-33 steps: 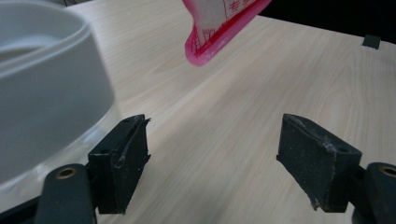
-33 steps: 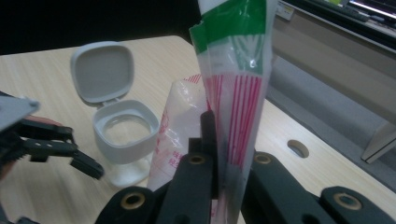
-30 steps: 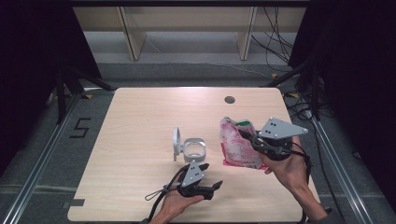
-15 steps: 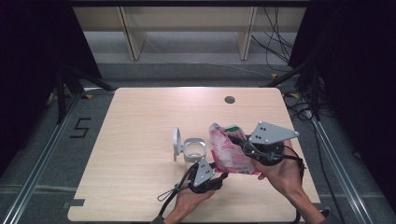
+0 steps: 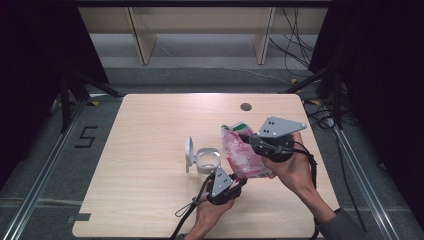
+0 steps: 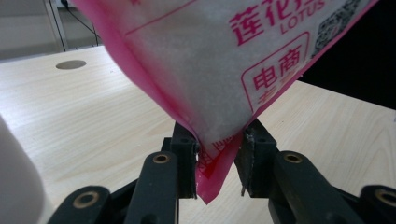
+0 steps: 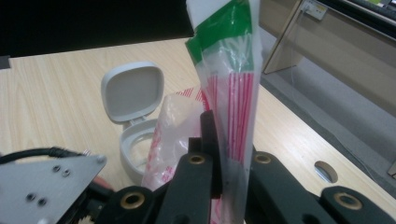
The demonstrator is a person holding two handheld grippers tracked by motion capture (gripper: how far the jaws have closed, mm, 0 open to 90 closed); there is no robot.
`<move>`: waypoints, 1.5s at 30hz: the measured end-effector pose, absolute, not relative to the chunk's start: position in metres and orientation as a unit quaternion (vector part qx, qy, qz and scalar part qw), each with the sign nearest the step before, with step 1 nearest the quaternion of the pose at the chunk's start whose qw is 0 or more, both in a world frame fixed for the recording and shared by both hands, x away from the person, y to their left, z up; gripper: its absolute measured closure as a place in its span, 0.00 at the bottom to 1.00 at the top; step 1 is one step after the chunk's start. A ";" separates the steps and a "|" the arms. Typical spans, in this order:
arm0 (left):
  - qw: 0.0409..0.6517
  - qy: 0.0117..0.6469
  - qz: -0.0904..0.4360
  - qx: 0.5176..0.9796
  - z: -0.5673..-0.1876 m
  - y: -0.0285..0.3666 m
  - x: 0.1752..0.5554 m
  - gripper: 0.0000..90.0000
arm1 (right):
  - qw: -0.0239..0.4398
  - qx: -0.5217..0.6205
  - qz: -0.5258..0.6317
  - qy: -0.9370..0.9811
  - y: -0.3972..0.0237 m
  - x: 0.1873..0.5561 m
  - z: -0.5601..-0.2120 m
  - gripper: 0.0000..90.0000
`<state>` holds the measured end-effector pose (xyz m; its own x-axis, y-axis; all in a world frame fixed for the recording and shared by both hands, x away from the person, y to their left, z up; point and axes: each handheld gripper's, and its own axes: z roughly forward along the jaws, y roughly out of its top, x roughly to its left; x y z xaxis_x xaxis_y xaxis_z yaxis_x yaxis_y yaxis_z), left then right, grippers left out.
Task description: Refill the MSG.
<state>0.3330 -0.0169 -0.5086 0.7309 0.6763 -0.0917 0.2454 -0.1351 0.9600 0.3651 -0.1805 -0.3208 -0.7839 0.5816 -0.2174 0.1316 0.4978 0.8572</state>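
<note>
Below, pale wooden table (image 5: pixel 150 150) – both grippers, left (image 5: pixel 231 186) and right (image 5: pixel 250 142), pinching the pink bag (image 5: pixel 242 157).

The table (image 5: pixel 150 150) is lit evenly from above, while the surroundings are left in deep darkness. Soft, short shadows are cast beneath objects. Mild grain is seen in the high view. In the 2 gripper views, near surfaces are rendered blurred, and wide-angle stretching is noticed at the edges.
</note>
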 end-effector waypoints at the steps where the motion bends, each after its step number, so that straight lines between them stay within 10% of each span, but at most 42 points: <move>1: 0.581 0.322 0.179 0.725 -0.509 -0.018 0.333 0.78 | 0.249 0.208 0.452 0.831 -0.179 0.368 -0.321 1.00; 45: 0.603 0.365 0.164 0.690 -0.517 -0.031 0.342 0.79 | 0.176 0.231 0.409 0.865 -0.125 0.407 -0.329 1.00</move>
